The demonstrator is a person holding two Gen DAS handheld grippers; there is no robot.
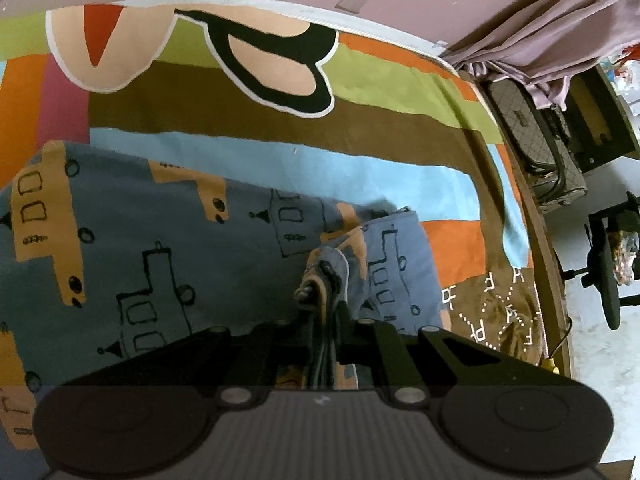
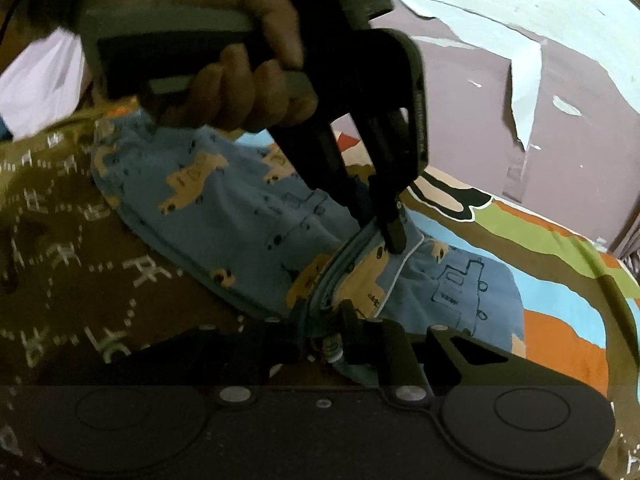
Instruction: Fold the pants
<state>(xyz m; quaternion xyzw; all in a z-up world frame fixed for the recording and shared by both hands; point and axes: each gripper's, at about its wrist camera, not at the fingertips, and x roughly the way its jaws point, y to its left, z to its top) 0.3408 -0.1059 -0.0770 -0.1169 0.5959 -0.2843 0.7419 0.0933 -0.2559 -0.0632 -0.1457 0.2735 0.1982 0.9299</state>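
Observation:
The pants (image 1: 168, 240) are blue with tan vehicle prints and lie on a colourful striped bed sheet (image 1: 280, 152). My left gripper (image 1: 324, 312) is shut on a bunched edge of the pants, several layers thick. In the right wrist view the pants (image 2: 224, 216) hang lifted between both grippers. My right gripper (image 2: 326, 320) is shut on the stacked edge of the pants. The left gripper (image 2: 380, 228), held by a hand, pinches the same edge a little farther along.
A brown patterned blanket (image 1: 496, 312) lies at the bed's right side, also in the right wrist view (image 2: 60, 264). A quilted bag (image 1: 536, 140), a purple curtain (image 1: 560, 40) and a black stand (image 1: 608, 264) are beyond the bed edge. The purple wall (image 2: 560, 100) has peeling paint.

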